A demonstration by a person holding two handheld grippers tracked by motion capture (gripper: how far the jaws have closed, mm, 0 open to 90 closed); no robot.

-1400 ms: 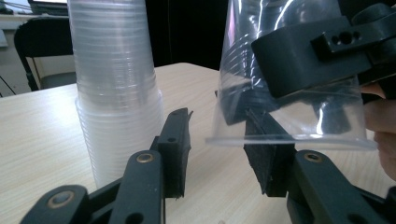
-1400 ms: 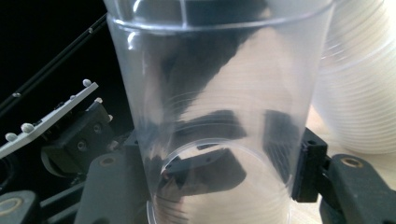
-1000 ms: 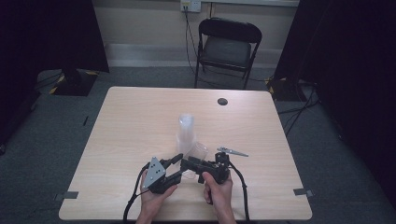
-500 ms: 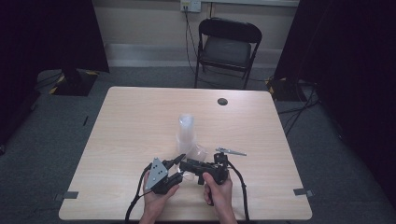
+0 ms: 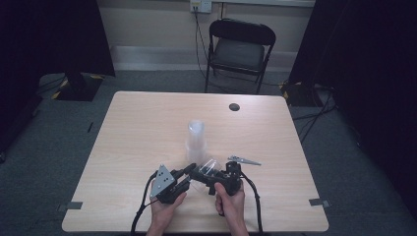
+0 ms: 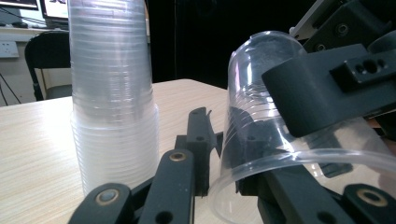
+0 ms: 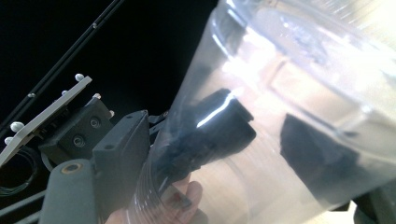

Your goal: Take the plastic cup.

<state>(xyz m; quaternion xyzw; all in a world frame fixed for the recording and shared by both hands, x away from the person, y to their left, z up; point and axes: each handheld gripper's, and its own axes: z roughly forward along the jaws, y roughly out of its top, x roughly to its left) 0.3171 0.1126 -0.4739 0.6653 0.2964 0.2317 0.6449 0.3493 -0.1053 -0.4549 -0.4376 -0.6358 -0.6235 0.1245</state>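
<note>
A: What does the high view give?

B: A wooden table (image 5: 137,132), an upright stack of clear plastic cups (image 5: 195,140), and both grippers meeting near its front edge.

A: And closer in?

B: The left gripper view shows the right gripper (image 6: 299,109) clamped on a single clear cup (image 6: 261,135), tilted beside the stack. The left gripper (image 5: 184,173) has its jaws apart.

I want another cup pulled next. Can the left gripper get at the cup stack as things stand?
Probably not yet: the left gripper sits close to the cup stack, but the single cup occupies its jaws.
</note>
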